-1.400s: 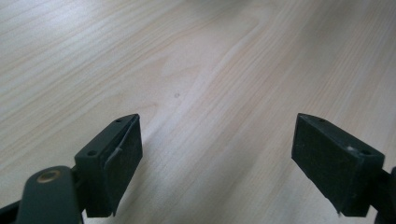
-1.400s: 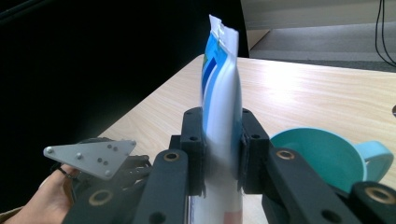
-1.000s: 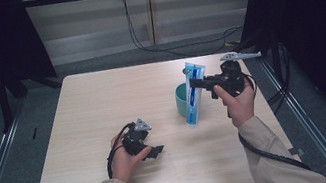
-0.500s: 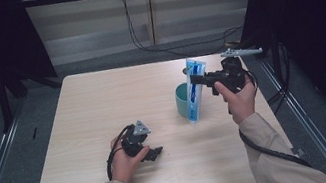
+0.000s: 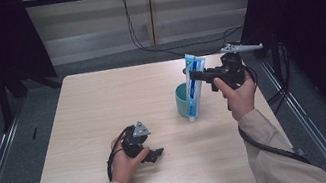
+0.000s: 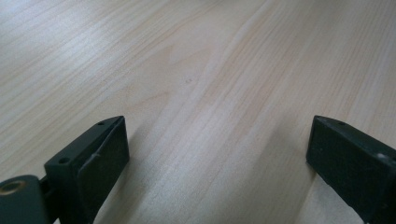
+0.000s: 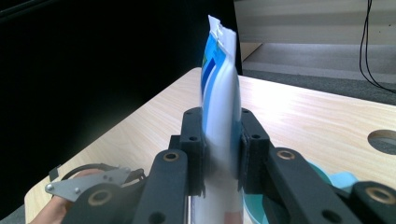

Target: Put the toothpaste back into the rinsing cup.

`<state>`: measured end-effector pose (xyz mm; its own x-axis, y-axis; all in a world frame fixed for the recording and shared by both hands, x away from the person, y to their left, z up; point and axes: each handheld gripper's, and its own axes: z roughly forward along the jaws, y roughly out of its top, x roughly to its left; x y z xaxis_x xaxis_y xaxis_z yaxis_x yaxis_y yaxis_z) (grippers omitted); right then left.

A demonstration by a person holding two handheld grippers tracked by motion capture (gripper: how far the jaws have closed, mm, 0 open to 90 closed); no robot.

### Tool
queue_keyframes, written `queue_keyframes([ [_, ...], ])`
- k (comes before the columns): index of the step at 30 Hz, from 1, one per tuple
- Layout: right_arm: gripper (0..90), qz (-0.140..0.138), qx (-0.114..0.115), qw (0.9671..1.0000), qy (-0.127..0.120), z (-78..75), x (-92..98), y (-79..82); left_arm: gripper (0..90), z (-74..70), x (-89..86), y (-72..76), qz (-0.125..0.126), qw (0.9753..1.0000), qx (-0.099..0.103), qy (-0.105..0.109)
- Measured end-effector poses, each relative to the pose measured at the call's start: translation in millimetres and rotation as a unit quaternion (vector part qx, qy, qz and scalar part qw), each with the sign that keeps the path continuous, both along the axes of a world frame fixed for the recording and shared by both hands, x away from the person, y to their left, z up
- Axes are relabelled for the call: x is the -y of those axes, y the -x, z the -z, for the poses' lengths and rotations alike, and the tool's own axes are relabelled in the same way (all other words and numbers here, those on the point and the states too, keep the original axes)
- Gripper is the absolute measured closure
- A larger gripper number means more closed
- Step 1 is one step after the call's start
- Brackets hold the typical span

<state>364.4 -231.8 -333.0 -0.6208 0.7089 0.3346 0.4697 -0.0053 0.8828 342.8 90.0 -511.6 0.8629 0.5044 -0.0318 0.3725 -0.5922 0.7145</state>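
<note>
A white and blue toothpaste tube (image 5: 193, 91) stands nearly upright with its cap end down, and my right gripper (image 5: 193, 75) is shut on its upper half. A teal cup (image 5: 182, 101) stands on the table right behind the tube's lower end; I cannot tell if they touch. In the right gripper view both jaws press the tube (image 7: 220, 100) flat, with the right gripper (image 7: 222, 149) above the cup (image 7: 322, 184). My left gripper (image 5: 155, 153) rests open on the table near the front. Bare wood shows between the jaws of the left gripper (image 6: 217, 154).
The pale wooden table (image 5: 103, 107) is bare on its left and far parts. Its right edge is near the right hand, with a metal rail (image 5: 310, 131) beyond it. Cables (image 5: 142, 44) hang behind the far edge. The left hand (image 7: 46, 212) shows far off.
My right gripper has lifted the tube slightly and shifted a little toward the far edge. The left gripper has stayed where it was.
</note>
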Motion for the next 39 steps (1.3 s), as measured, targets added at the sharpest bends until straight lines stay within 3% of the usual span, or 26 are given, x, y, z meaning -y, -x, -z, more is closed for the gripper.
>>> queue_keyframes([
  [27,75.5,0.007,0.017,0.9998,-0.007,-23.0,-3.8,-14.9,1.9,0.7,1.3,-0.4,0.01,0.9999,0.0,-0.004],
  [39,75.4,0.025,0.023,0.9994,-0.009,-35.6,-3.0,-23.8,1.6,0.5,1.5,-0.4,0.011,0.9999,-0.004,-0.002],
])
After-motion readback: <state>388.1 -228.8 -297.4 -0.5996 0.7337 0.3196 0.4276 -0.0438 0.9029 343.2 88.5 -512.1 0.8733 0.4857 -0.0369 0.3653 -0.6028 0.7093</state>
